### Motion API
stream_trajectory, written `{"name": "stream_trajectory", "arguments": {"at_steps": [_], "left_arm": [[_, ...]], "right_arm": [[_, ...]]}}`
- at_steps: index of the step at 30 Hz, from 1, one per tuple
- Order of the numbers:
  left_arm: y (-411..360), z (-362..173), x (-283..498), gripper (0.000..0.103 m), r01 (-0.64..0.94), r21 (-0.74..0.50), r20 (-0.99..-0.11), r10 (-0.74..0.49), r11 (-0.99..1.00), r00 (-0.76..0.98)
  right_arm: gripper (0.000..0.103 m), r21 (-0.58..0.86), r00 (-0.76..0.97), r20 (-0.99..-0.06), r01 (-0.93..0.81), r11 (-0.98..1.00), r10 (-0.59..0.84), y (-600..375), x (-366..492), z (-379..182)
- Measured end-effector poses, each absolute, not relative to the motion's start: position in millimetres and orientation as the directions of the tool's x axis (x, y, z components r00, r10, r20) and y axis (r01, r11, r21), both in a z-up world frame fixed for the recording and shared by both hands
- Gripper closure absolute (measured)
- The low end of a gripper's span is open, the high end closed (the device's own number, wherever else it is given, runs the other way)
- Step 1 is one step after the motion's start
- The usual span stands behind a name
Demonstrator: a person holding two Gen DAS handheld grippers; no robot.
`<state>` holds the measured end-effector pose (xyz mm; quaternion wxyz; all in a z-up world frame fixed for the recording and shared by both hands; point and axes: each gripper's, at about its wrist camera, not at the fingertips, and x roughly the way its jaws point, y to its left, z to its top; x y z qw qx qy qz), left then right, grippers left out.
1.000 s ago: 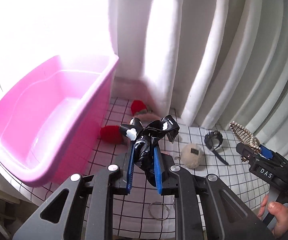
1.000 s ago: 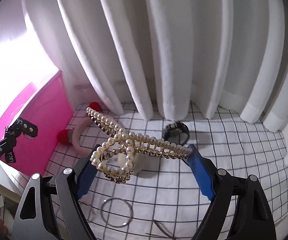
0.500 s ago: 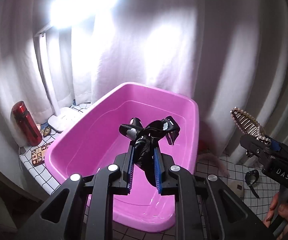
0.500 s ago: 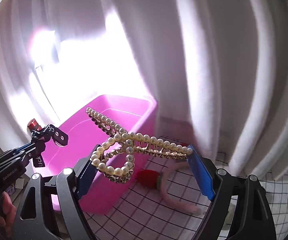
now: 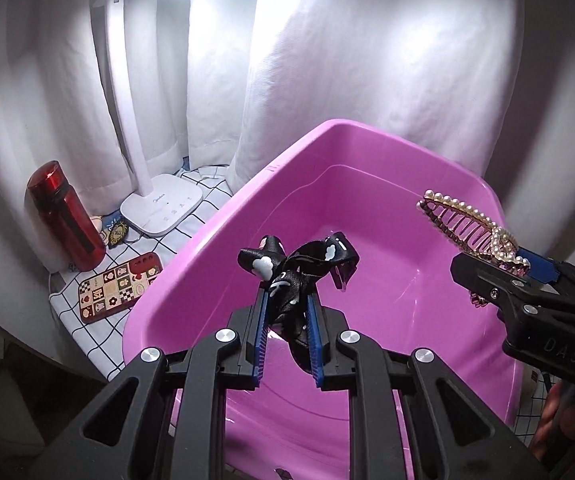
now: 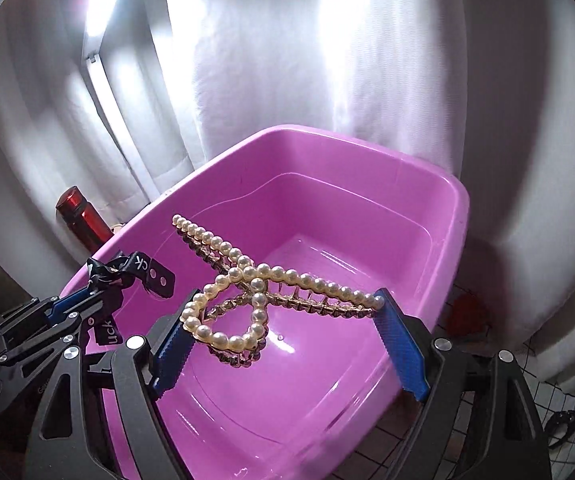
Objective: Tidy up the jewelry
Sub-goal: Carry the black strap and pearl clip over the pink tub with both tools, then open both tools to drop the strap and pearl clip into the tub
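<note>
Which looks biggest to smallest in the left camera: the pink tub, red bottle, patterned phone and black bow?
1. pink tub
2. red bottle
3 and 4 unsure: patterned phone and black bow look alike, and the bow sits nearer the camera.

Left tongs (image 5: 286, 312) pinch a black ribbon bow (image 5: 297, 266) above the pink tub (image 5: 207, 240).
</note>
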<state>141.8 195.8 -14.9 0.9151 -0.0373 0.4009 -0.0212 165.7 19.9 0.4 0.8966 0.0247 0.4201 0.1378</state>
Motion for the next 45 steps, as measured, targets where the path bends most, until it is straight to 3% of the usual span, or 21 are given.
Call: {"name": "stream_trajectory", "arguments": {"at_steps": [14,17,20,22,23,24,27,45], "left_arm": [[207,-45,169,0.085,-0.022,-0.069,-0.806,-0.043,0.997,0.59],[208,-47,170,0.081,-0.026,-0.069,-0.811,-0.041,0.997,0.583],[207,-44,170,0.066,-0.021,-0.059,-0.809,-0.035,0.998,0.587],[201,-38,168,0.041,-0.001,-0.037,-0.798,-0.029,0.999,0.601],[199,-33,165,0.019,-0.012,-0.014,-0.782,-0.004,1.0,0.623],[201,-28,161,0.012,-0.002,-0.027,-0.761,-0.019,1.0,0.649],[197,-21,158,0.012,-0.004,0.013,-0.741,0.012,1.0,0.671],[206,-10,138,0.012,-0.075,-0.012,-0.75,0.041,0.997,0.66]], "right_arm": [[0.022,0.095,0.558,-0.81,-0.177,0.98,0.179,27,190,-21],[0.021,0.103,0.555,-0.813,-0.166,0.981,0.179,23,192,-20],[0.021,0.108,0.557,-0.811,-0.164,0.981,0.182,24,193,-18],[0.021,0.107,0.561,-0.808,-0.161,0.981,0.18,23,194,-16],[0.021,0.104,0.563,-0.807,-0.162,0.981,0.179,26,197,-16],[0.021,0.1,0.567,-0.805,-0.16,0.982,0.175,25,197,-15],[0.021,0.105,0.575,-0.799,-0.152,0.983,0.174,21,196,-11],[0.021,0.113,0.619,-0.764,-0.15,0.982,0.182,12,176,9]]}}
